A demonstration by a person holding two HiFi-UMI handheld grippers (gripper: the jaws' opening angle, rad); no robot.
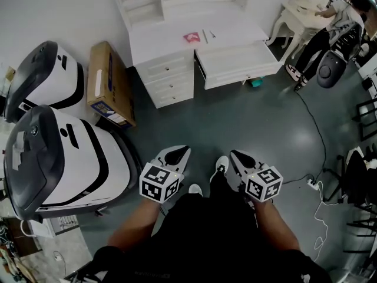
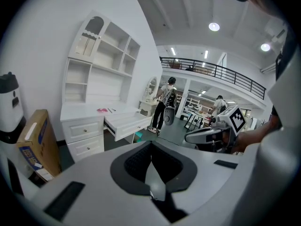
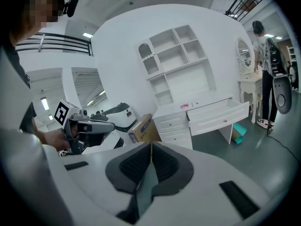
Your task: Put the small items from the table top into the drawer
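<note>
"What worried you at that point?"

"Mostly the approach. I stood well back from the white painted desk (image 1: 171, 81), with a stretch of grey floor (image 1: 247, 117) between us. Its open white drawer (image 1: 238, 63) jutted out towards me. Walking in with both hands full, I judged I could knock the drawer front with a knee or a gripper and shove it shut. A thin dark cable (image 1: 318, 137) also trailed over the floor to the right of the drawer, and drifting that way could have snagged a foot."

"And the things themselves?"

"The flat pink item (image 1: 192, 38) lay on the worktop (image 1: 156, 40) just behind the drawer's left end. Two thin stick-like items (image 1: 208, 35) lay just to its right, also behind the drawer. I couldn't tell what they were from that far. Flat, thin things like those, I reckoned, would slip from the jaws or skid off the worktop's edge if I came down crooked."

"Where were your jaws?"

"Far short of the drawer, low in front of my body and pointing towards it. The left gripper (image 1: 177, 154) had its jaws pressed together on nothing. The right gripper (image 1: 238, 156) was the same, closed and empty. Both would have needed opening before any pick."
</note>
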